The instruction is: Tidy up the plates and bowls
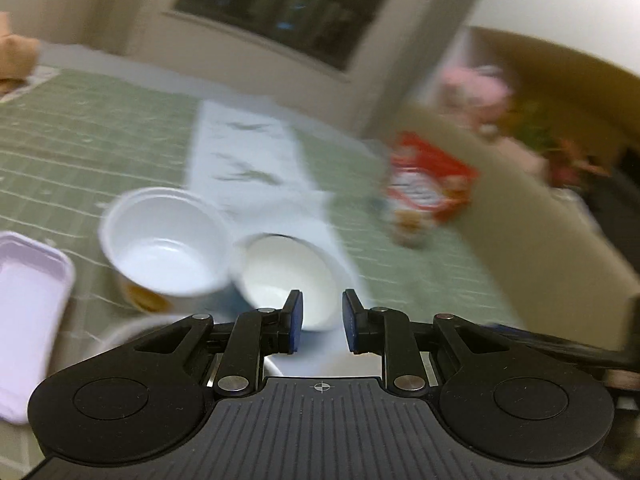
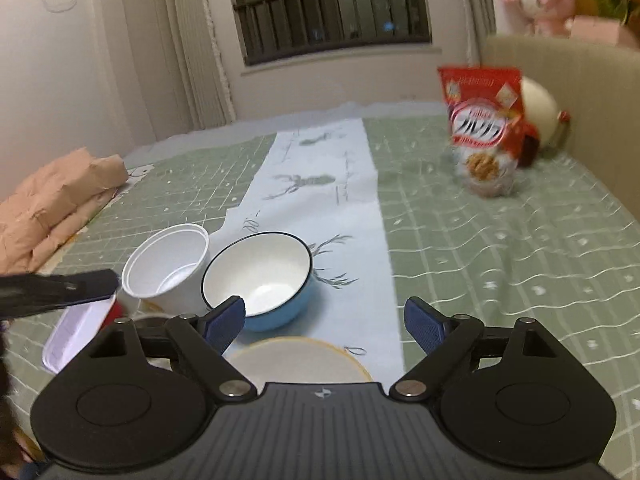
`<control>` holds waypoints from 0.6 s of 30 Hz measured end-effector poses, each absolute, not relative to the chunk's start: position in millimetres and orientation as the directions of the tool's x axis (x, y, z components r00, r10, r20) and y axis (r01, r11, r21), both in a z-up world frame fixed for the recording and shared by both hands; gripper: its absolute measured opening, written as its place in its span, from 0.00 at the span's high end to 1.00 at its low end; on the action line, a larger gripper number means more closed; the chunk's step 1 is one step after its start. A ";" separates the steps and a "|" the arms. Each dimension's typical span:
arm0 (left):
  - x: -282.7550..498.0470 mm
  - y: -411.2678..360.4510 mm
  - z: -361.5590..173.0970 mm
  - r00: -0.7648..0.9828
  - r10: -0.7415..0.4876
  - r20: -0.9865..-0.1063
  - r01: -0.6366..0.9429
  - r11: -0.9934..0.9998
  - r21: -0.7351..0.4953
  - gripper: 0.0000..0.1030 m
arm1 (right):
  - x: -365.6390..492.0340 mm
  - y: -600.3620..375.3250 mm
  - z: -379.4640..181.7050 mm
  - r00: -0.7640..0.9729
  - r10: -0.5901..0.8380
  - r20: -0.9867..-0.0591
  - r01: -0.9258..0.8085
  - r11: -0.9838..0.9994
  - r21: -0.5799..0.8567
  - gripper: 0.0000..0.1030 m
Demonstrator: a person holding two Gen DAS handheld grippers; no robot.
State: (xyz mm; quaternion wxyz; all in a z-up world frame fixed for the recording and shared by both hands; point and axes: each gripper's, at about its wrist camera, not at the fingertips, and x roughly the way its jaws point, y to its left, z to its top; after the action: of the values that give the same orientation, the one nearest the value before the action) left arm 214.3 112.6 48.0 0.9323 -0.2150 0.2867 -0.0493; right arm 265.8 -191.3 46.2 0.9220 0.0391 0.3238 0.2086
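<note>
From my right wrist view: enamel bowl [image 2: 262, 280] sits on the table runner [image 2: 320, 184], plastic cup [image 2: 168, 266] touching its left side. Plate [image 2: 300, 360] lies nearest me, just before the bowl. Rectangular tray [image 2: 76, 332] is left of the plate, below the cup. Folded cloth [image 2: 56, 204] far left on the tablecloth [image 2: 500, 248]. Snack bag [image 2: 484, 128] stands far right, near the bench back [image 2: 580, 92].

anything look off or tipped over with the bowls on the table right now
Yes. The white plastic cup-bowl and the blue enamel bowl both sit tilted, openings leaning toward the camera, rims close or touching. Neither pair of tongs holds anything. Nothing looks spilled or broken; the snack bag stands upright.
</note>
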 end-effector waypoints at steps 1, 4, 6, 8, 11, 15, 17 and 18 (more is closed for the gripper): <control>231.4 119.6 39.7 0.818 -0.208 -0.537 -0.061 0.896 -0.440 0.76 | 277.3 -188.4 44.6 0.691 0.408 -0.597 -0.350 0.911 0.218 0.17; 274.6 132.5 14.1 0.764 -0.200 -0.614 -0.133 0.882 -0.452 0.76 | 310.2 -177.6 32.8 0.666 0.387 -0.638 -0.323 0.920 0.221 0.26; 295.4 135.1 0.7 0.721 -0.184 -0.668 -0.154 0.898 -0.413 0.77 | 332.0 -166.6 19.7 0.651 0.362 -0.667 -0.303 0.930 0.209 0.27; 307.8 138.1 -9.1 0.701 -0.211 -0.682 -0.133 0.900 -0.415 0.76 | 353.4 -154.4 4.2 0.626 0.343 -0.700 -0.285 0.937 0.203 0.31; 322.4 137.2 -18.4 0.689 -0.241 -0.683 -0.094 0.905 -0.414 0.75 | 391.5 -132.2 -18.6 0.547 0.373 -0.750 -0.292 0.924 0.246 0.37; 340.2 135.0 -32.2 0.676 -0.208 -0.707 -0.108 0.921 -0.375 0.76 | 431.7 -106.6 -45.5 0.410 0.457 -0.789 -0.319 0.883 0.346 0.65; 346.1 131.7 -36.5 0.673 -0.192 -0.714 -0.109 0.929 -0.353 0.76 | 440.6 -97.9 -55.6 0.372 0.468 -0.802 -0.318 0.876 0.364 0.70; 350.4 130.7 -39.0 0.672 -0.183 -0.718 -0.112 0.932 -0.343 0.74 | 442.4 -95.4 -59.0 0.368 0.467 -0.804 -0.322 0.875 0.361 0.70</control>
State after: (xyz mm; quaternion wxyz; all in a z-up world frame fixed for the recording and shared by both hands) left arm 350.4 130.7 -39.0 0.8959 -0.1827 0.4045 -0.0197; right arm 442.4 -95.4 -59.0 0.8241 0.0716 0.5084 0.2395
